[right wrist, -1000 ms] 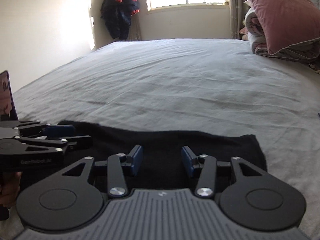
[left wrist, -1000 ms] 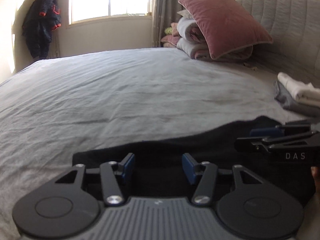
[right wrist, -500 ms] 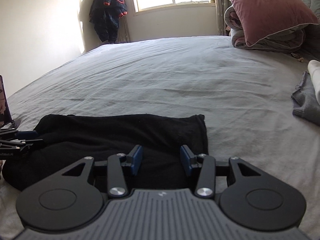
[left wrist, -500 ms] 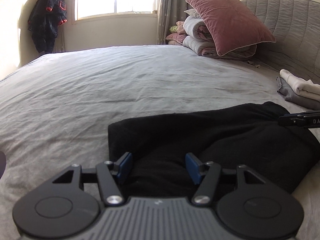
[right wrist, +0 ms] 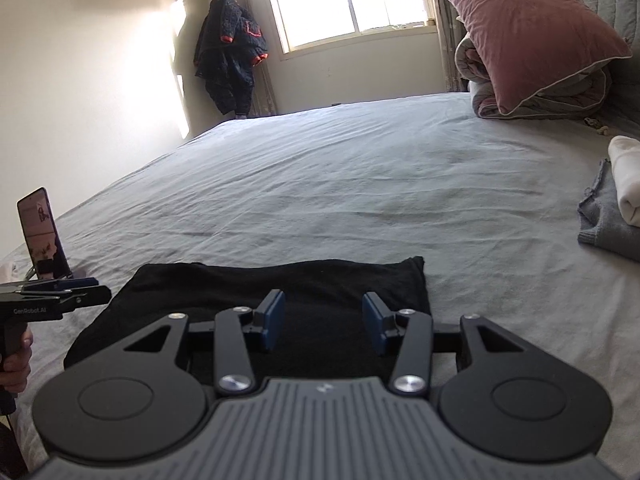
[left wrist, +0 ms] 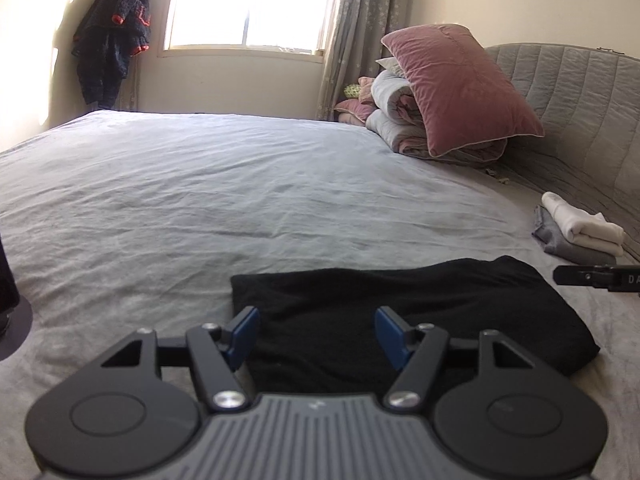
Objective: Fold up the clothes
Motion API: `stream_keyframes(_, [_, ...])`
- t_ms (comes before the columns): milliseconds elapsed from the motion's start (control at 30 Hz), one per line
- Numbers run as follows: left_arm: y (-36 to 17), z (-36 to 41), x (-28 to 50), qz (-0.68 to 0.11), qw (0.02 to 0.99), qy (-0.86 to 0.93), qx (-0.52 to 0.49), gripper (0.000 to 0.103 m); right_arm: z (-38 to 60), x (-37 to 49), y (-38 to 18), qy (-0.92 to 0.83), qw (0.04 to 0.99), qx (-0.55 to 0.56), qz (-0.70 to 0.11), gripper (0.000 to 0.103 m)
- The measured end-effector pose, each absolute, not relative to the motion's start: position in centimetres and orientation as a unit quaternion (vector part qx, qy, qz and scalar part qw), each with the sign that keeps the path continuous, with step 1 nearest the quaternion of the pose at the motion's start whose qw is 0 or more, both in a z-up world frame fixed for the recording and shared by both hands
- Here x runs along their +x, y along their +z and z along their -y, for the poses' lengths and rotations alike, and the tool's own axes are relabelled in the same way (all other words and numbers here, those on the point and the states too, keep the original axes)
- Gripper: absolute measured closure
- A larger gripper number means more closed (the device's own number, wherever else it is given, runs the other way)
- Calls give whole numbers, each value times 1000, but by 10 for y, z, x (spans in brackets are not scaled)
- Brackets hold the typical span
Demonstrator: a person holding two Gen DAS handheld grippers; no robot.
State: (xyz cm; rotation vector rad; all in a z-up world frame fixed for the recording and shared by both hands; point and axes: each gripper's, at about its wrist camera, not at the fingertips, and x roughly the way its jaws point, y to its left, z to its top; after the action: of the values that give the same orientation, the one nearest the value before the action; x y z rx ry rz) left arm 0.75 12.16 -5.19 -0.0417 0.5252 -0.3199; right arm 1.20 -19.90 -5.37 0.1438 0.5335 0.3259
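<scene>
A black garment (left wrist: 400,304) lies folded flat in a wide rectangle on the grey bed sheet (left wrist: 240,200). My left gripper (left wrist: 316,334) hovers over the garment's near left part. Its jaws are opening, and the blue pads (left wrist: 242,330) press on nothing. My right gripper (right wrist: 324,322) is open above the garment (right wrist: 260,280) near its right end, pads apart and clear of the cloth. Each gripper shows at the edge of the other's view: the right gripper (left wrist: 596,278) and the left gripper (right wrist: 68,294), with a hand on its grip.
A folded white and grey stack (left wrist: 576,232) sits to the right by the padded headboard (left wrist: 580,100). A pink pillow (left wrist: 452,88) rests on rolled bedding at the back. A phone on a stand (right wrist: 42,232) is at the bed's left edge. A dark jacket (left wrist: 112,36) hangs by the window.
Both grippers have drawn back and lifted away from the black garment, so more of it shows ahead. The left jaws have spread wider. The garment stays flat on the bed.
</scene>
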Motion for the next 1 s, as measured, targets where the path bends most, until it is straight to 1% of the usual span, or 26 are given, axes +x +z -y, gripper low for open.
stream_keyframes(200, [-67,-95,5,-285,937,-198,33,37,173,11,-67,186,939,38,-287,56])
stream_keyframes(300, [-79,-93,3,-302,929,-205,65,37,174,11,-76,183,936,27,-299,56])
stream_keyframes(367, [-83,-97,-2,-299,927,-210,77,37,180,11,-80,177,935,24,-305,56])
stream_keyframes(533, [-82,-118,-12,-297,927,-219,73,37,198,8,-87,166,935,25,-311,56])
stream_keyframes(767, [-78,-144,-16,-314,925,-203,62,31,207,-3,-82,168,936,19,-309,56])
stream_keyframes(1000, [-65,-134,-15,-335,923,-165,95,31,200,-2,-70,179,935,24,-305,55])
